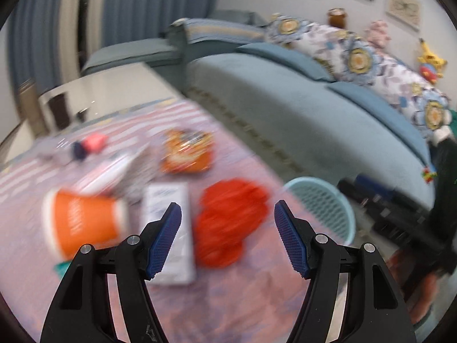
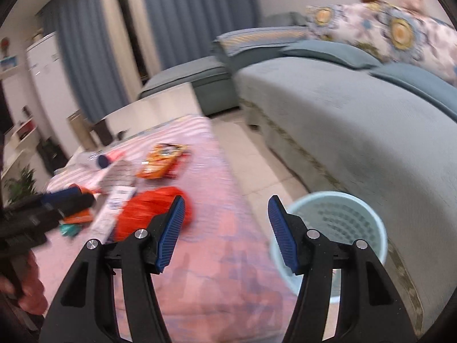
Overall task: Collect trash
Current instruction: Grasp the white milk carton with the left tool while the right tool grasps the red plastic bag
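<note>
Both grippers, left gripper and right gripper, are hovering with jaws apart and empty over the counter, red bag below, bin beside.

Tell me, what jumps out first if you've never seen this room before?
Bright litter on a pink striped table: a crumpled red bag in the middle, an orange cup tipped over to its left. A pale blue mesh bin stands on the floor between table and teal sofa.

Two grippers in view: left gripper, right gripper, nothing between either's fingers. Ahead-left of them: one orange cup, one red crumpled bag, one white carton, one orange snack bag. One light-blue basket ahead-right.
</note>
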`<state>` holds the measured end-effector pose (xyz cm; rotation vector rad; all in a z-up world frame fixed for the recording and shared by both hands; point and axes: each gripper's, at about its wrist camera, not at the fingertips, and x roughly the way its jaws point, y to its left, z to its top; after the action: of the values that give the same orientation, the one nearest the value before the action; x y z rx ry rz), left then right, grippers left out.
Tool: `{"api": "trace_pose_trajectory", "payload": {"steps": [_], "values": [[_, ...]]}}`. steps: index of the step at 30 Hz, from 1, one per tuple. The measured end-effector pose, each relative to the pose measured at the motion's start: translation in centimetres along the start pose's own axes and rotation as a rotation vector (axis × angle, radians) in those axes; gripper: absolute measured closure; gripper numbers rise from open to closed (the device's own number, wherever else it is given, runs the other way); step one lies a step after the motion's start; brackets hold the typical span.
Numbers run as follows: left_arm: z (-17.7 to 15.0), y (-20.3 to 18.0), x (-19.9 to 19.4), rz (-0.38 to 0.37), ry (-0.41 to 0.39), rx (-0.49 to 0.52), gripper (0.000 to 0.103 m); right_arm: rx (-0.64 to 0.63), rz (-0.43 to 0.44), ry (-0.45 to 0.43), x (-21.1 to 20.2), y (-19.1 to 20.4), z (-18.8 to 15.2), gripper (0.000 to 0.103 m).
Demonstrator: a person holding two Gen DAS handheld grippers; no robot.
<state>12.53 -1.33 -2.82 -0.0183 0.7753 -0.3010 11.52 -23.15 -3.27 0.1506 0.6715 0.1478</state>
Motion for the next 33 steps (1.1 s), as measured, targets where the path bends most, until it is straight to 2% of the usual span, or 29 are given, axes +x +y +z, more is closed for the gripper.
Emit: {"api": "trace_pose_trajectory", "payload": {"steps": [3, 7, 13, 16, 21, 23, 24, 30, 33], "values": [[-1.6, 3.2, 0.3, 0.021, 0.04, -0.053, 0.038, -0.025, 0.05, 0.024, 1.5, 2.7, 0.1, 0.046], [-3.0, 5.7, 2.1, 0.056, 0.104, -0.089, 0.039, -0.018, 0.133, 0.094, 4.0, 5.3, -0.4, 0.046], [-3.9, 6.8, 3.8, 0.03, 0.133, -0.121, 0.041, -0.019, 0.126, 0.161, 7.5, 6.9, -0.8, 0.046], [-4.1, 6.8, 4.2, 0.016, 0.14, -0.131, 0.041, -0.017, 0.117, 0.194, 9.3, 7.1, -0.8, 0.036], [-4.0, 6.4, 4.9, 0.008, 0.153, -0.127, 0.041, -0.036, 0.128, 0.249, 11.3, 7.8, -1.4, 0.036], [-3.9, 6.3, 5.1, 0.007, 0.157, -0.125, 0.041, -0.048, 0.126, 0.249, 11.5, 8.0, -1.7, 0.051], [-3.9, 6.3, 5.2, 0.007, 0.159, -0.125, 0.041, -0.051, 0.14, 0.254, 11.5, 8.0, -1.8, 0.066], [-3.4, 5.7, 6.4, 0.018, 0.178, -0.111, 0.041, -0.029, 0.157, 0.224, 10.3, 7.1, -1.7, 0.093], [-2.9, 5.6, 7.2, 0.03, 0.195, -0.11, 0.041, -0.002, 0.152, 0.205, 9.6, 6.1, -1.6, 0.095]]}}
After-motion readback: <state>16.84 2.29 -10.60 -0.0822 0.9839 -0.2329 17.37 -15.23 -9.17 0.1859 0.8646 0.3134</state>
